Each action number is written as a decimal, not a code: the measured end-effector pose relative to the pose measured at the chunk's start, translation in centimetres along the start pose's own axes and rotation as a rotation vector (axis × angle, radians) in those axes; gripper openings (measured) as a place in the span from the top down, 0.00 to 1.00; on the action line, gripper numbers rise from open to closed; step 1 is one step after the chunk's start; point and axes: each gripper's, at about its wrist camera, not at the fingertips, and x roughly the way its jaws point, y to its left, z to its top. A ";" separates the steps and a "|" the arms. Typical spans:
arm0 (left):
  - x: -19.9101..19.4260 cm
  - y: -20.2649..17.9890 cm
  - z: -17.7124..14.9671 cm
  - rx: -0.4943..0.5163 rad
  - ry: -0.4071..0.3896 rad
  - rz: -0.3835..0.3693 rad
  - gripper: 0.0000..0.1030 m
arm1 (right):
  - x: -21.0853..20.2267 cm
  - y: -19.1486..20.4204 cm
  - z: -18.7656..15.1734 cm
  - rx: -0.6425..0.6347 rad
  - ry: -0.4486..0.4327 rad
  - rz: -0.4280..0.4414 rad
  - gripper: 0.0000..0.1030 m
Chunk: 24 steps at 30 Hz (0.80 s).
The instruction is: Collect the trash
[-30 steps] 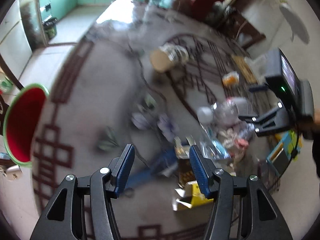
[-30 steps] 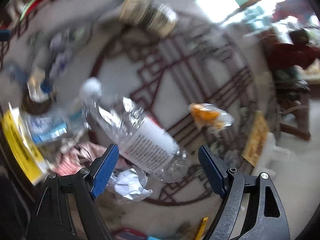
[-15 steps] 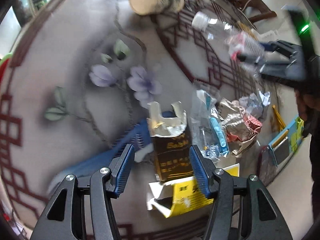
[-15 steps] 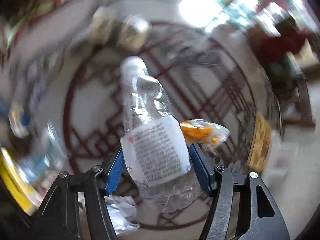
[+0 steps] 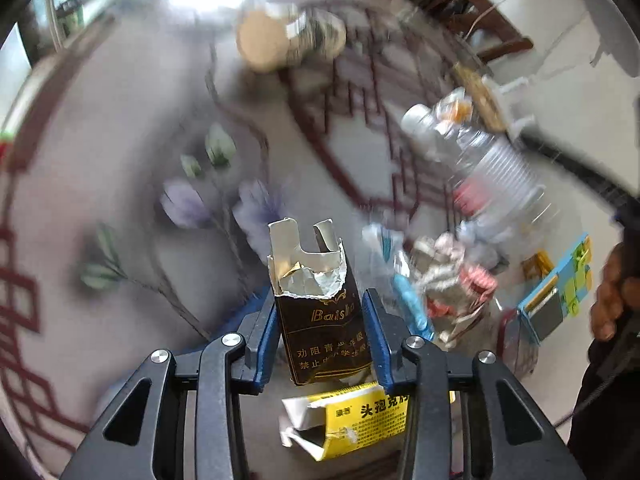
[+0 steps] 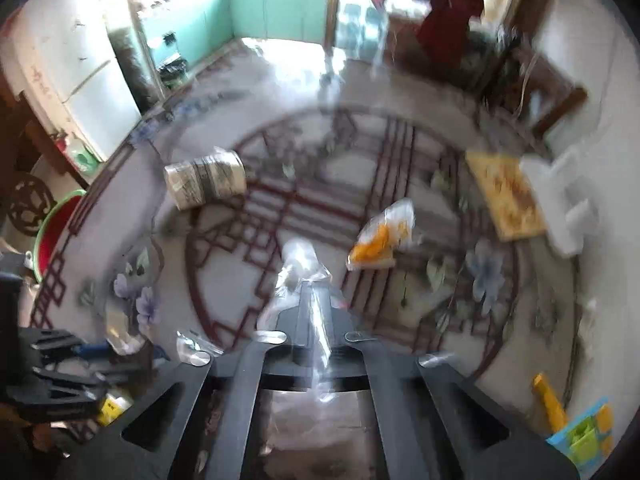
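**Two pieces of litter gripped above a patterned rug**

A torn-open brown cigarette pack [image 5: 320, 316] stands upright between the blue pads of the left gripper [image 5: 323, 336]. The jaws have just been closing, and both pads now press against the pack's sides. Its ragged top and silver foil lining poke up above the fingers. Just below it lies a crumpled yellow carton [image 5: 352, 416] on the rug.

A clear plastic bottle [image 6: 304, 280] is clamped in the right gripper [image 6: 314, 312]. Its jaws have just closed all the way, squashing the bottle flat between them, and the capped end points away from the camera. From the left wrist view the same bottle [image 5: 480, 160] hangs in the air, off to the right, above a heap of crumpled wrappers [image 5: 452, 276].

More rubbish sits farther out on the pale rug [image 6: 440, 280], which has dark red lattice lines and purple flowers. A paper tub [image 6: 206, 180] lies on its side. An orange snack bag [image 6: 384, 236] lies well apart from it. A red basin with a green rim [image 6: 56, 232] stands at the rug's edge. A person's hand [image 5: 612, 296] shows at the right side.
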 end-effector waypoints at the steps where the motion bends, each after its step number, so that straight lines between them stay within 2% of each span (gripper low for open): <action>1: -1.0 0.1 0.2 0.007 -0.031 0.009 0.64 | 1.2 -0.2 -0.2 0.010 0.065 0.035 1.00; 2: -1.9 0.3 0.4 0.011 -0.057 0.016 0.64 | 1.9 -0.5 -0.6 0.025 0.092 0.039 1.00; 4: -3.6 1.0 0.7 0.010 -0.103 0.029 0.64 | 2.5 -0.7 -1.1 0.032 0.123 0.021 0.94; 5: -4.5 1.4 0.8 0.004 -0.128 0.035 0.64 | 2.9 -1.0 -1.2 0.036 0.145 0.029 0.81; 6: -5.4 1.9 0.9 -0.002 -0.145 0.036 0.64 | 3.1 -1.1 -1.2 0.047 0.153 0.034 0.60; 7: -6.3 2.4 1.0 -0.010 -0.168 0.038 0.64 | 3.1 -1.2 -1.1 0.054 0.148 0.039 0.47; 8: -7.2 2.9 1.1 -0.019 -0.192 0.044 0.64 | 2.8 -0.9 -0.8 0.059 0.127 0.057 0.24; 9: -7.9 3.3 1.1 -0.026 -0.209 0.049 0.64 | 2.5 -0.3 -0.5 0.053 0.110 0.081 0.18; 12: -9.9 4.8 1.2 -0.052 -0.256 0.057 0.64 | 3.0 2.0 0.1 -0.020 0.132 0.094 0.16; 15: -11.5 6.2 0.9 -0.065 -0.287 0.066 0.64 | 5.7 3.6 0.4 -0.077 0.213 -0.015 0.16; 17: -12.4 6.8 0.6 -0.068 -0.305 0.068 0.64 | 7.1 3.7 0.2 -0.077 0.262 -0.040 0.16; 19: -13.1 7.2 0.3 -0.068 -0.319 0.073 0.64 | 8.2 4.0 -0.3 -0.095 0.292 -0.062 0.27; 20: -13.4 7.6 0.1 -0.071 -0.324 0.074 0.64 | 8.4 4.1 -0.4 -0.101 0.294 -0.067 0.46; 24: -14.6 8.9 -0.2 -0.083 -0.334 0.082 0.64 | 8.0 4.3 -0.4 -0.085 0.265 -0.077 0.48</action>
